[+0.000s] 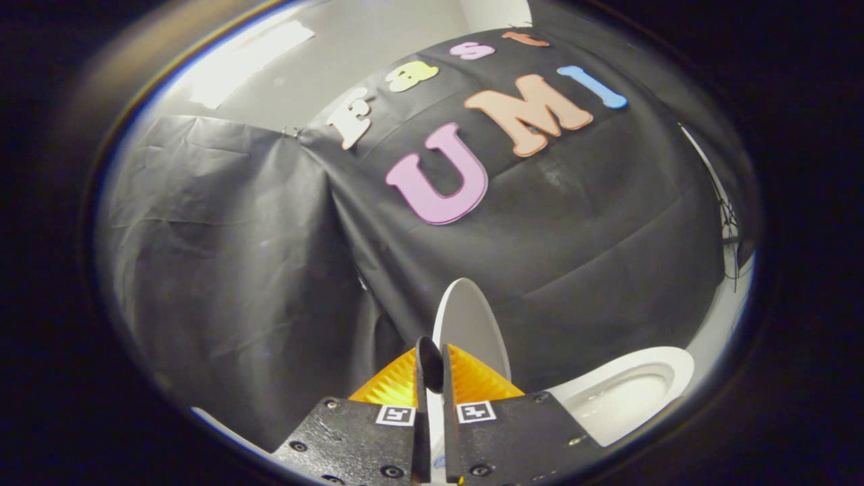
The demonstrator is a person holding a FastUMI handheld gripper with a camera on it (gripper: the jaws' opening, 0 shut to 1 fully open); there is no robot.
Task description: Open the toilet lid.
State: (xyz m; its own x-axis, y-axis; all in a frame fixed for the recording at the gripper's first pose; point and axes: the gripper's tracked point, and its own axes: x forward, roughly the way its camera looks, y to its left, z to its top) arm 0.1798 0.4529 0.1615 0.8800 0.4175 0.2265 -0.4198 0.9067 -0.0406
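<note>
Pinching the toilet lid by its thin edge, the gripper is closing both fingers on it; lid is standing raised, nearly upright, just ahead of the fingers. Rigid, smooth plastic (probably slippery, hinged, light). Toilet bowl is lying open beside; black cloth wall close behind.

The toilet lid stands raised between the gripper fingers, the bowl to their right.
</note>
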